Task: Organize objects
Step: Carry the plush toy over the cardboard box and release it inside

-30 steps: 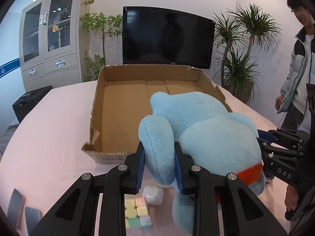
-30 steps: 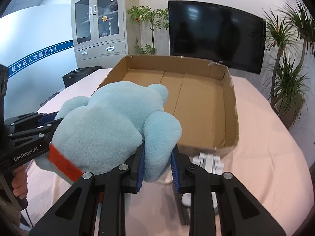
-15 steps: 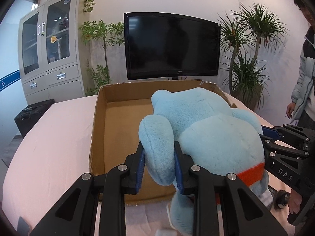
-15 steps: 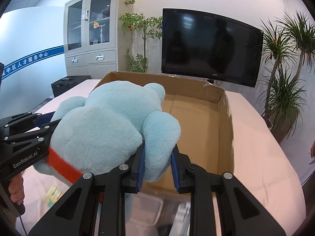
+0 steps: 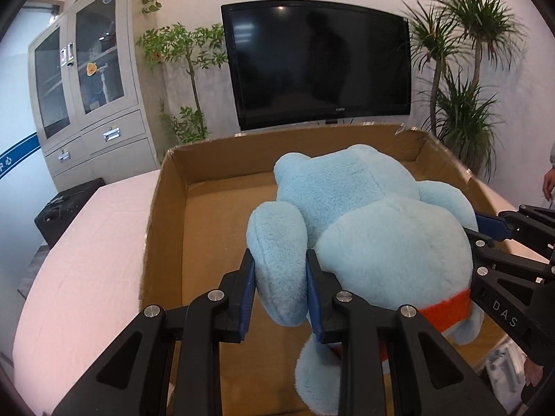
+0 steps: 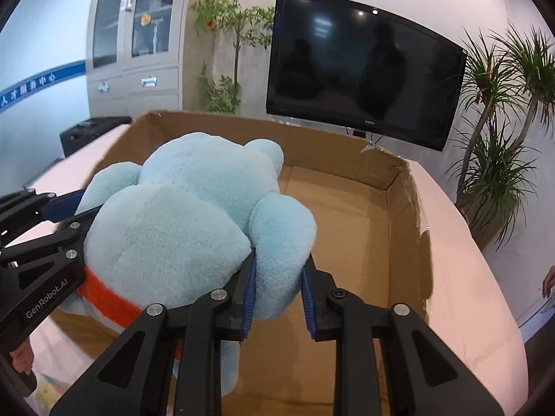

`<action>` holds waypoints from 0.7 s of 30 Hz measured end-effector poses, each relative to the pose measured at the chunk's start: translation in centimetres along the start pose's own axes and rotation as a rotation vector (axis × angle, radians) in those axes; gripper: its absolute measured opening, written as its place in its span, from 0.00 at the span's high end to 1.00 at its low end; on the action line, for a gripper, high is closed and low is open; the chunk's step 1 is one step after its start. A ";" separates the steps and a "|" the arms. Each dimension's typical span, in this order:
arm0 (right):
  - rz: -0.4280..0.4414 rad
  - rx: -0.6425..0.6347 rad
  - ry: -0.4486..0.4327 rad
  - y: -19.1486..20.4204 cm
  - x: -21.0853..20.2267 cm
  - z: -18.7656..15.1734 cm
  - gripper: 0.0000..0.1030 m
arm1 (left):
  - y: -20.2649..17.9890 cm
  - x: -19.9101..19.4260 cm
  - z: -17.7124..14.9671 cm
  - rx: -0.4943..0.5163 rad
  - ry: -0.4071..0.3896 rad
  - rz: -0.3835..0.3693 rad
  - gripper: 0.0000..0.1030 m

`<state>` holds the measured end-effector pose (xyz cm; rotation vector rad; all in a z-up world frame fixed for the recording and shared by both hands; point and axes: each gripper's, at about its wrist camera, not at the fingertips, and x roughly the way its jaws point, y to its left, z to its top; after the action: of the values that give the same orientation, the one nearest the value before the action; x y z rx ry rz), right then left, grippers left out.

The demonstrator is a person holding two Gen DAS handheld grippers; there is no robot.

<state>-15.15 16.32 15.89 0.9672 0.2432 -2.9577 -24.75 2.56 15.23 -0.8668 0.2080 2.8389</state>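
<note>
A big light-blue plush toy point(image 5: 374, 228) with an orange-red band hangs over the open cardboard box point(image 5: 166, 215). My left gripper point(image 5: 280, 291) is shut on one of its rounded limbs. The right gripper point(image 6: 277, 287) is shut on the limb at the toy's point(image 6: 173, 222) other side. Each gripper shows in the other's view: the right one at the right edge point(image 5: 513, 260), the left one at the left edge point(image 6: 38, 242). The box floor point(image 6: 347, 228) beyond the toy is bare cardboard. The toy's lower part hides the box's near wall.
The box stands on a table with a pink cloth point(image 5: 86, 249). Behind it are a black TV point(image 5: 319, 66), a grey cabinet point(image 5: 90, 104), potted plants point(image 5: 461, 111) and a black bag point(image 5: 66, 208). A person's hand point(image 5: 548, 180) shows at the right edge. Small items point(image 5: 503, 364) lie by the box's near right corner.
Both grippers have carried the plush toy forward, from in front of the box's near wall to above its inside. The small blocks and case on the table have dropped out of sight.
</note>
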 end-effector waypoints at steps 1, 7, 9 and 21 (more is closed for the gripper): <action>-0.004 -0.003 0.011 0.0 0.5 -0.2 0.79 | -0.2 0.7 -0.1 0.005 0.008 0.007 0.78; 0.001 -0.010 0.127 -0.2 4.0 -1.7 0.77 | -1.4 4.1 -2.3 0.067 0.069 0.056 0.77; -0.015 -0.051 0.210 0.4 5.5 -2.5 0.75 | -2.1 4.7 -3.1 0.109 0.076 0.085 0.74; -0.052 -0.094 0.235 -0.5 0.4 -4.1 0.26 | -4.2 -2.9 -4.0 0.166 -0.005 0.180 0.21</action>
<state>-13.12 17.40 12.49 1.3135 0.4135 -2.8436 -19.42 5.60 13.22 -0.8453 0.5384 2.9324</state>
